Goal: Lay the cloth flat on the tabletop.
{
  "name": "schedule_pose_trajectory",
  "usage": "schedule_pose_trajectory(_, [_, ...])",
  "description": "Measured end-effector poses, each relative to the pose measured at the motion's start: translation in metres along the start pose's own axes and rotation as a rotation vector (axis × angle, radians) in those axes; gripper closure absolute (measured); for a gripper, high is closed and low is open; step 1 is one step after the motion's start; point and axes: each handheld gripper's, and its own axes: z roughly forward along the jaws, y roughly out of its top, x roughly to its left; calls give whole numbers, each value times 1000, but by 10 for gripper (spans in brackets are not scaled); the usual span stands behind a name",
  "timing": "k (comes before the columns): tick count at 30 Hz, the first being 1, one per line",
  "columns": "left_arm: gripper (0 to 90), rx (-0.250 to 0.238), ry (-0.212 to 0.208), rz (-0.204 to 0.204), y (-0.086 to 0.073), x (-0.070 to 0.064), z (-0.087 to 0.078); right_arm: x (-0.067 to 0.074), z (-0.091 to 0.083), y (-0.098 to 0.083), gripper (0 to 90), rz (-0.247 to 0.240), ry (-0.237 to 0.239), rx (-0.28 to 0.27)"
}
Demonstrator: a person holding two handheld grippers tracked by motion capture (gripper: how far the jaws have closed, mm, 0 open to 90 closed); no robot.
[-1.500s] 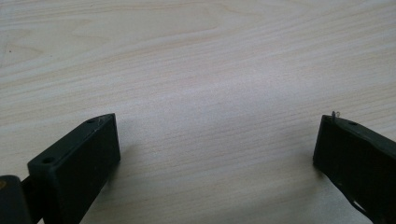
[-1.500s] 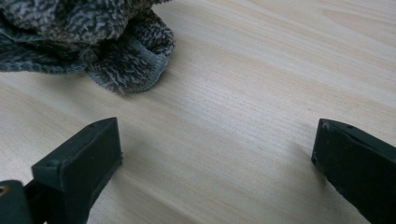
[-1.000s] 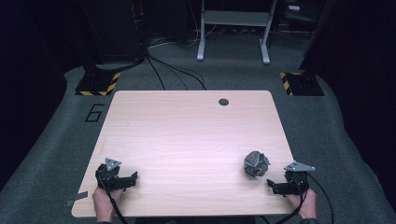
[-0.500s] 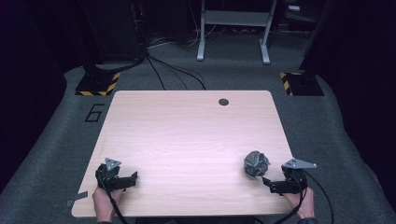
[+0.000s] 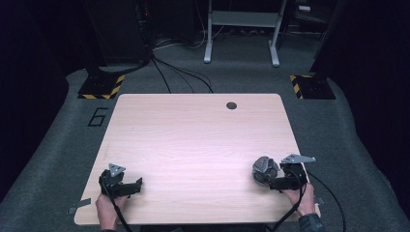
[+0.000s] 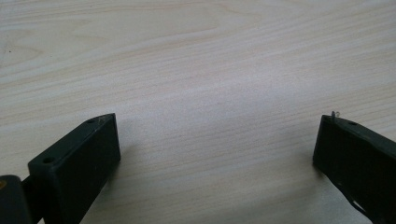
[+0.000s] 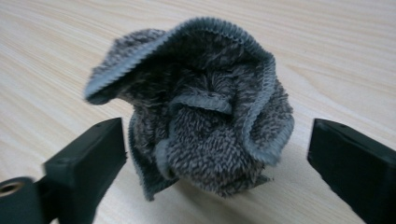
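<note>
A crumpled grey terry cloth (image 5: 262,168) lies bunched on the light wooden table (image 5: 193,135) near its front right corner. My right gripper (image 5: 272,178) reaches in from the right. In the right gripper view the cloth (image 7: 205,116) sits between the two black jaws of this gripper (image 7: 217,149). The jaws have just been closing a little, but the pads stand off the cloth, so the gripper is open. My left gripper (image 5: 136,187) rests near the front left corner. In the left gripper view it (image 6: 217,140) is open wide over bare wood.
A small dark round hole (image 5: 231,105) sits near the table's far edge. On the grey floor beyond are cables (image 5: 169,72), two black-and-yellow striped bases (image 5: 102,87) and a metal frame's legs (image 5: 241,34). A "6" (image 5: 98,116) is marked left of the table.
My right gripper has moved left and slightly up, bringing its jaws around the grey cloth. The cloth and the left gripper have stayed where they were.
</note>
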Motion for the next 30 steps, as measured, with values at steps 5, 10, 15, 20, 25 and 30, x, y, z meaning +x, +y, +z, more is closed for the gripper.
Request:
schedule_pose_trajectory(5, [5, -1, 0, -1, 0, 0, 0, 1, 13, -3, 244, 24, -4, 25])
schedule_pose_trajectory(10, [5, -1, 0, -2, 0, 0, 0, 2, 18, -6, 462, 33, -20, 25])
schedule_pose_trajectory(15, [5, 0, 0, -1, 0, 0, 0, 3, 17, -7, 661, 39, -18, 14])
schedule_pose_trajectory(20, [5, 0, 0, 0, 0, 0, 0, 5, 15, -4, 745, -10, -28, -7])
schedule_pose_trajectory(25, [5, 0, 0, 0, 0, 0, 0, 11, 9, 4, 753, -18, -21, -40])
schedule_pose_trajectory(30, [5, 0, 0, 0, 0, 0, 0, 16, 5, 16, 753, -20, -8, -72])
